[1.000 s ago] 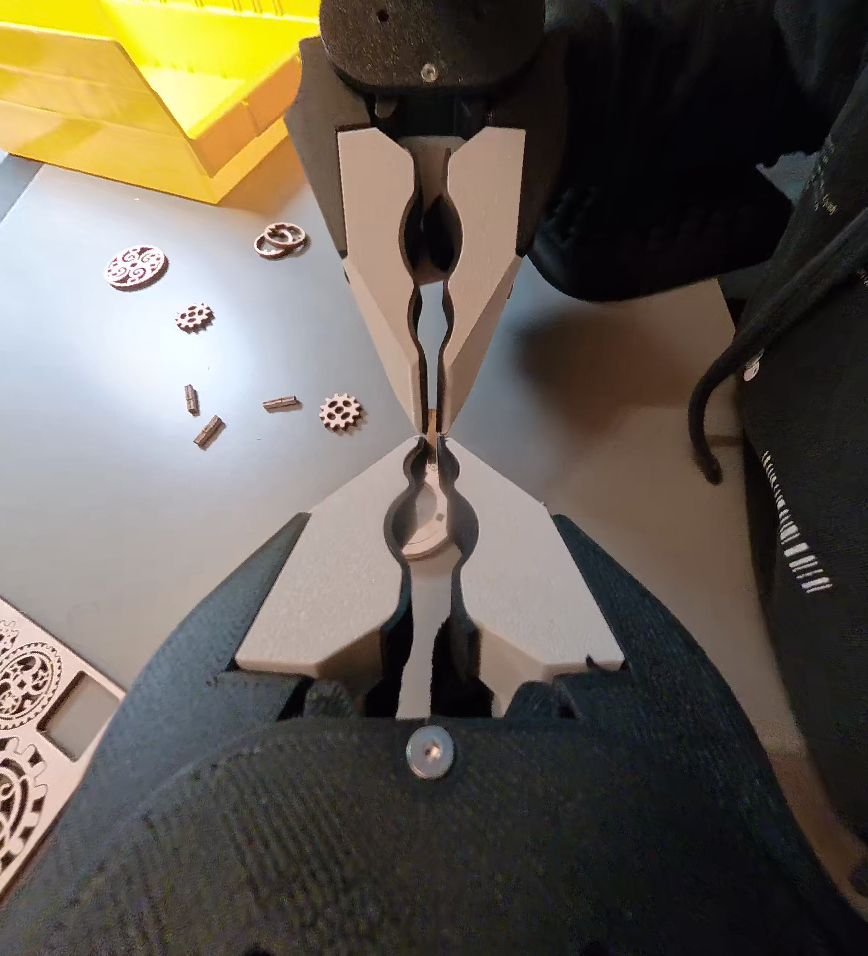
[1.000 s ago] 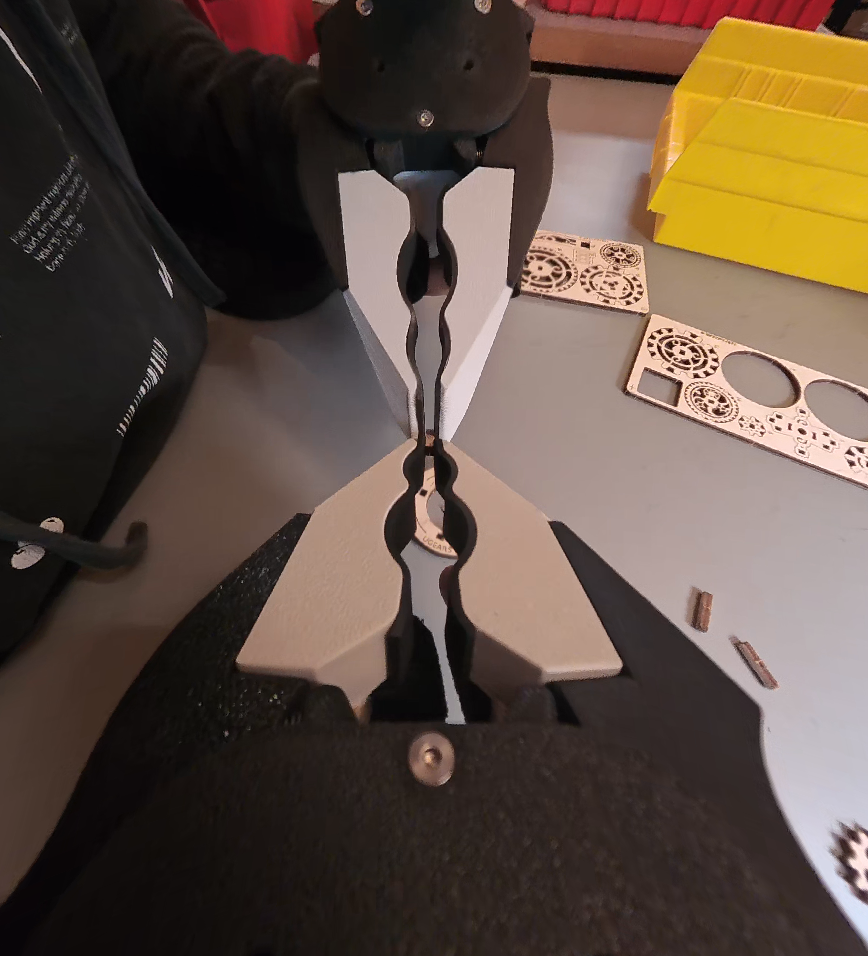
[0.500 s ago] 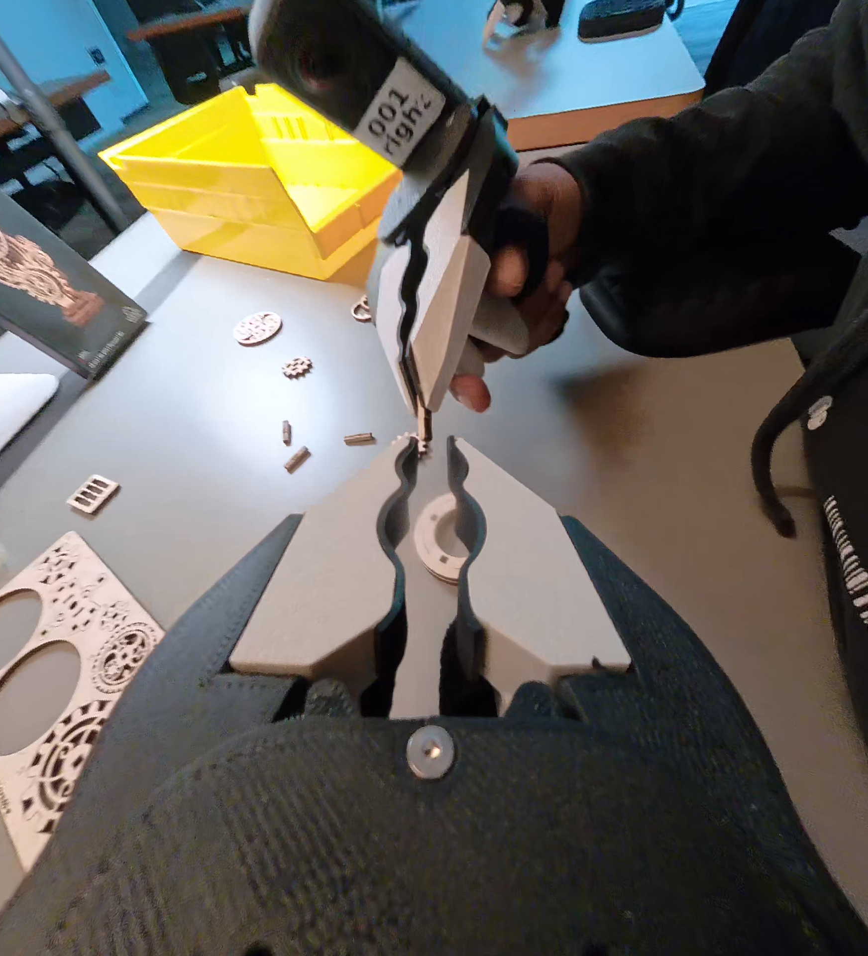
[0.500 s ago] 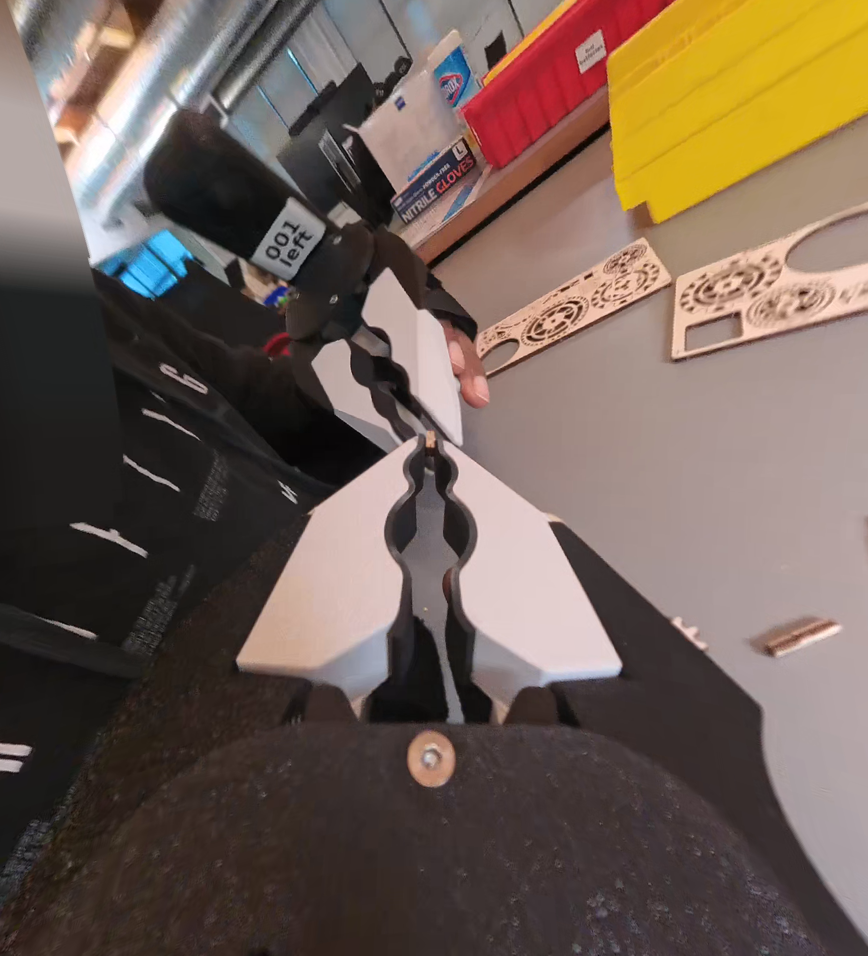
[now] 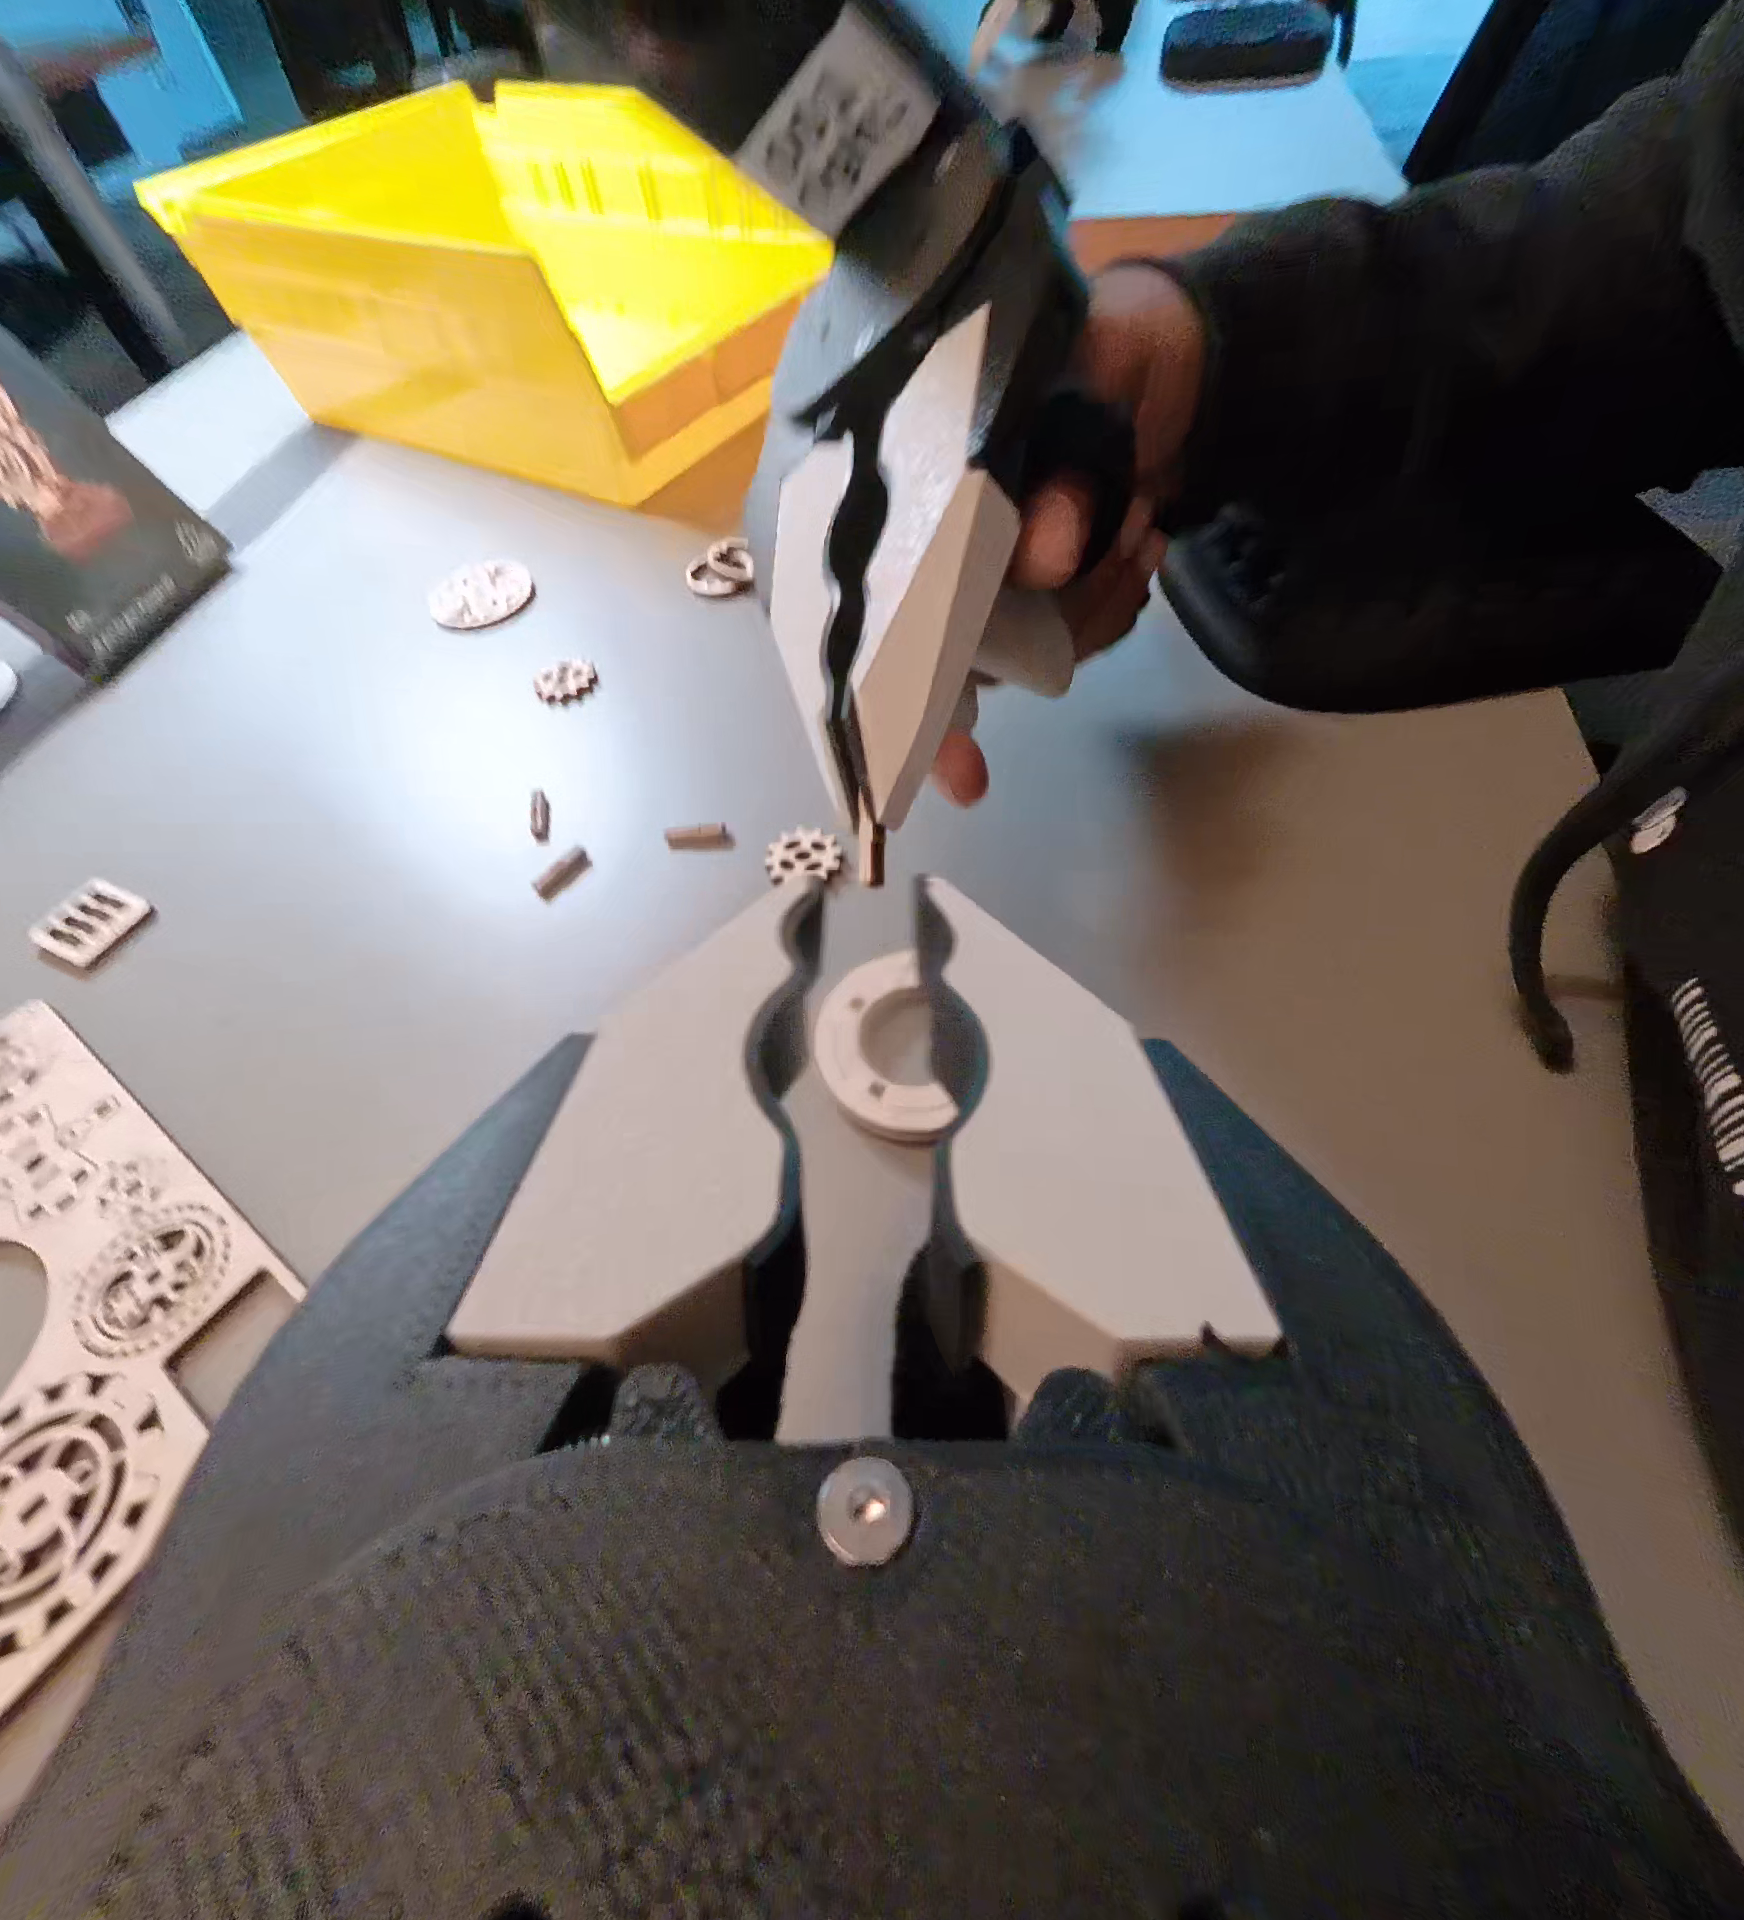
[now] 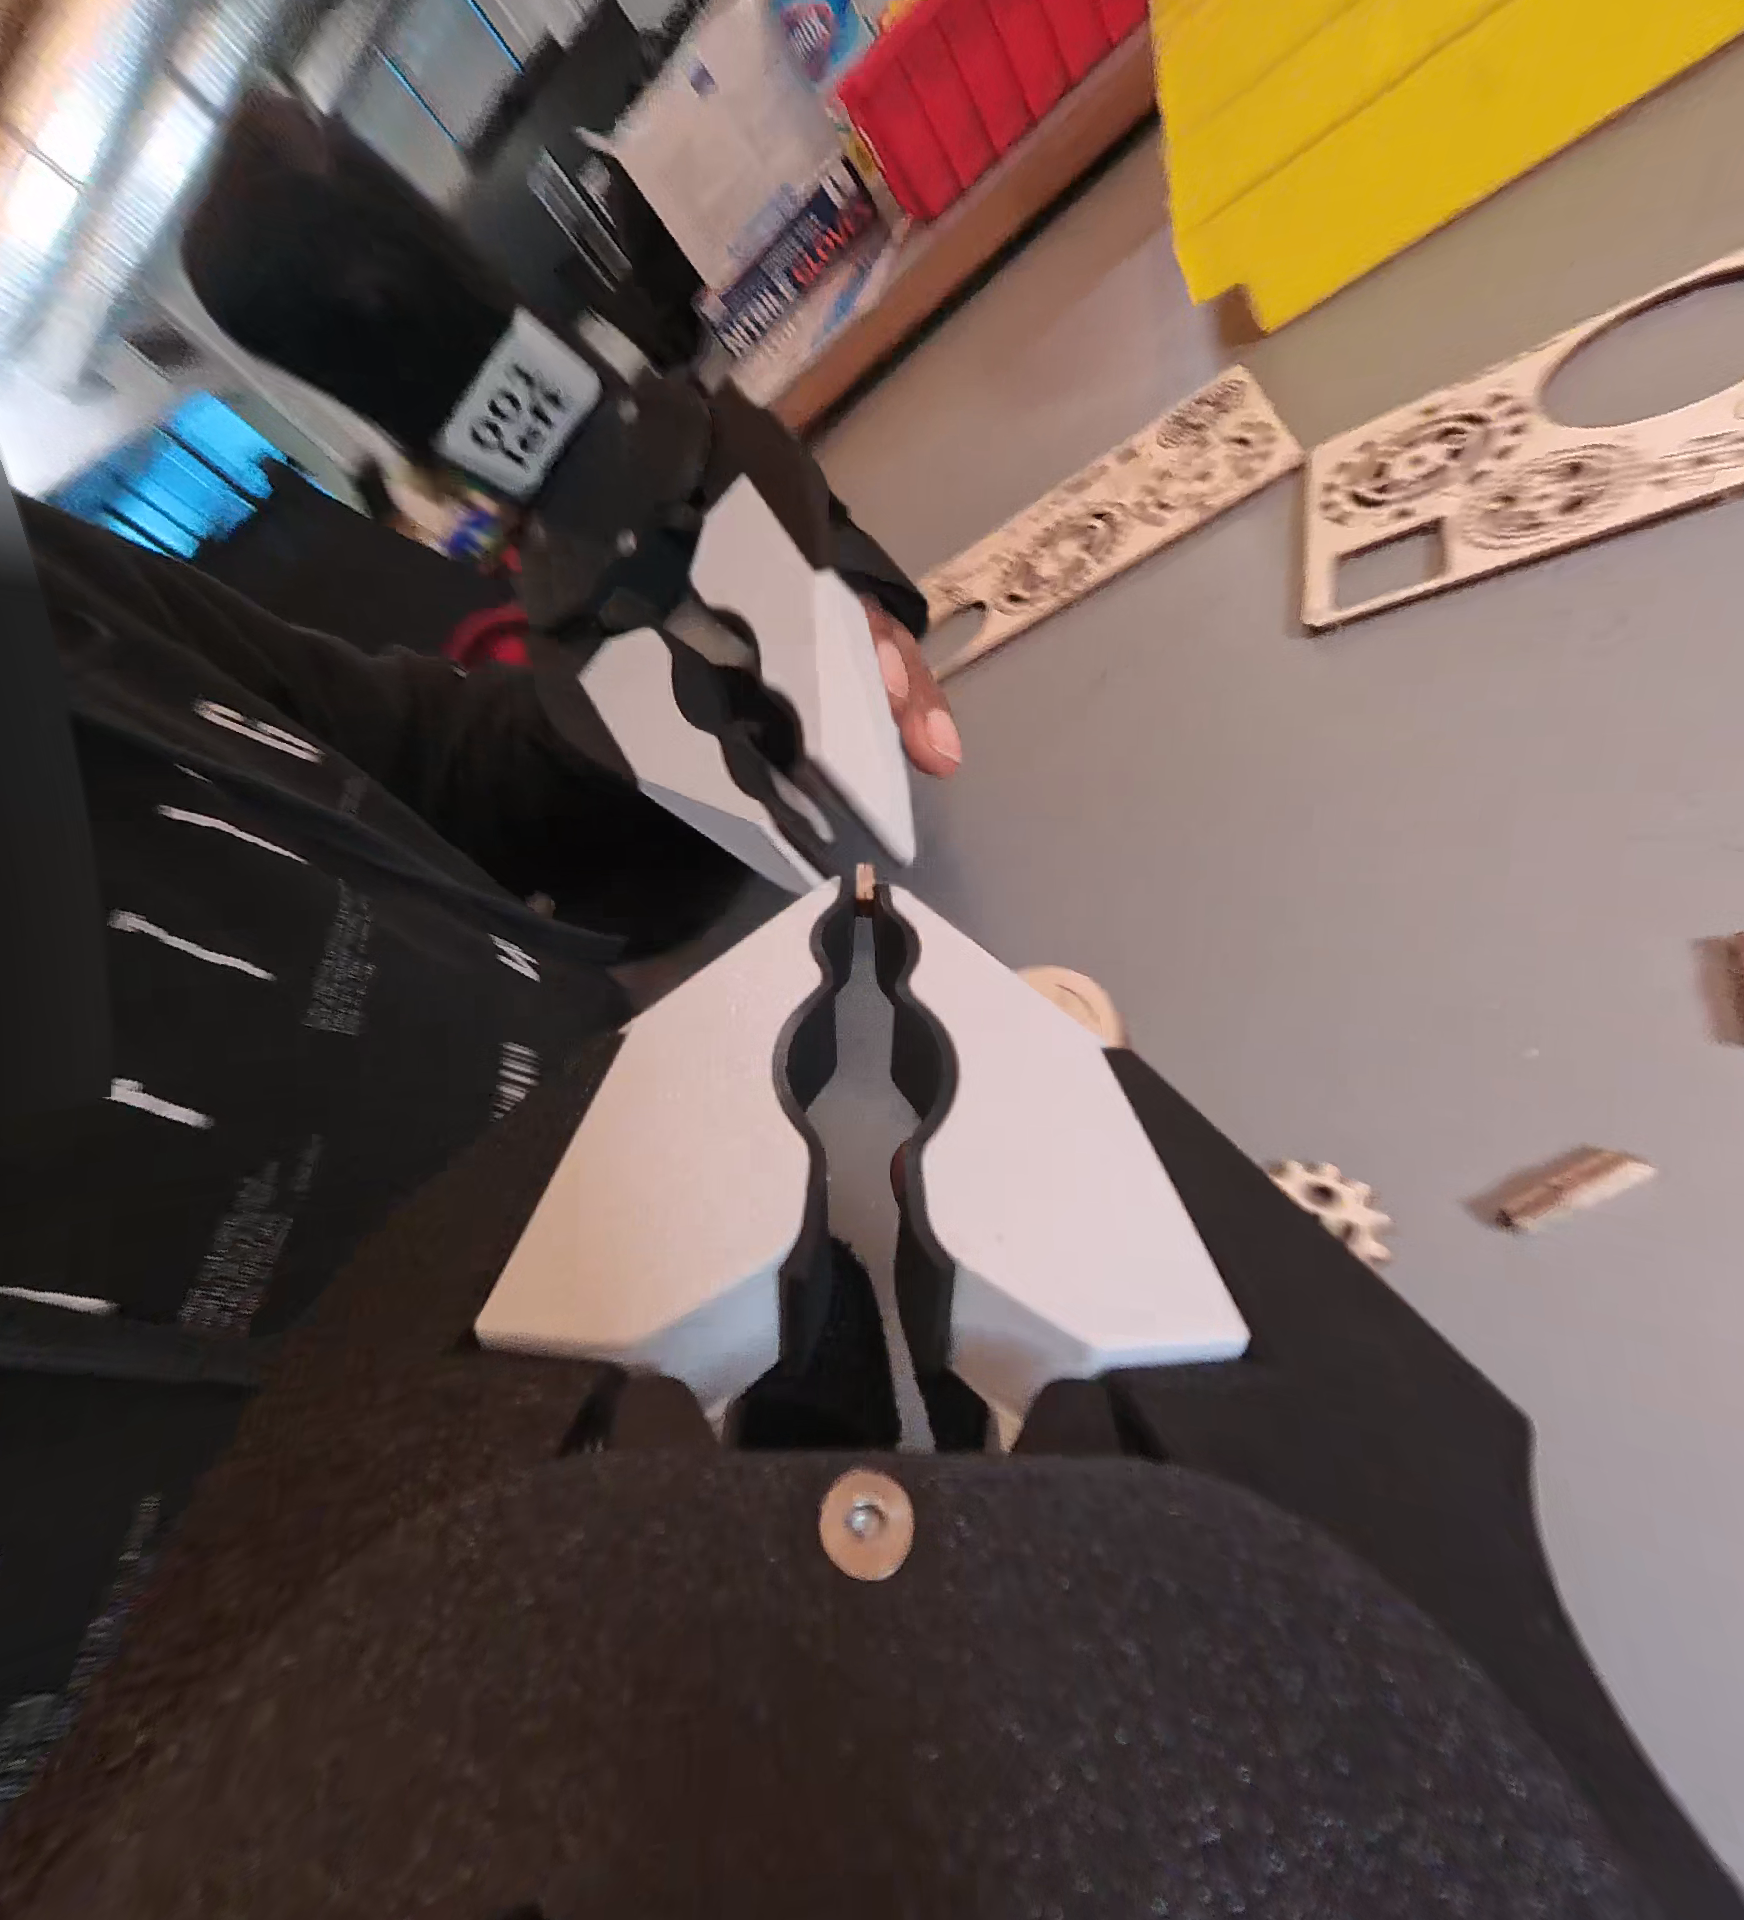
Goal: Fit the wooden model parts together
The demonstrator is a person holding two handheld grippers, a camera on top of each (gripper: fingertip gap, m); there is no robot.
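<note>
My left gripper [image 5: 870,894] is open, its jaws apart over a flat wooden ring [image 5: 883,1049] that lies on the grey table [image 5: 328,831]; the right finger hides part of the ring. My right gripper [image 6: 863,904] is shut on a small wooden pin [image 6: 863,883]. In the left wrist view the right gripper [image 5: 863,821] points down, with the pin [image 5: 873,857] just above and beyond my left fingertips. In the right wrist view the left gripper [image 6: 837,847] sits just past the pin, and the ring's edge [image 6: 1081,1003] shows beside my right finger.
Loose parts lie left of the grippers: a gear [image 5: 803,857], several pins [image 5: 561,871], a disc [image 5: 481,594], two rings [image 5: 720,566]. Cut wooden sheets [image 5: 47,1247] lie at the near left. A yellow bin [image 5: 494,281] stands behind. A person in black [image 5: 1730,1039] is at the right. Only a small space, under 4 cm, lies between the two pairs of fingers.
My left gripper has opened and let go of the ring, which now lies flat on the table. The right gripper has tilted and drawn back a little, still holding the pin.
</note>
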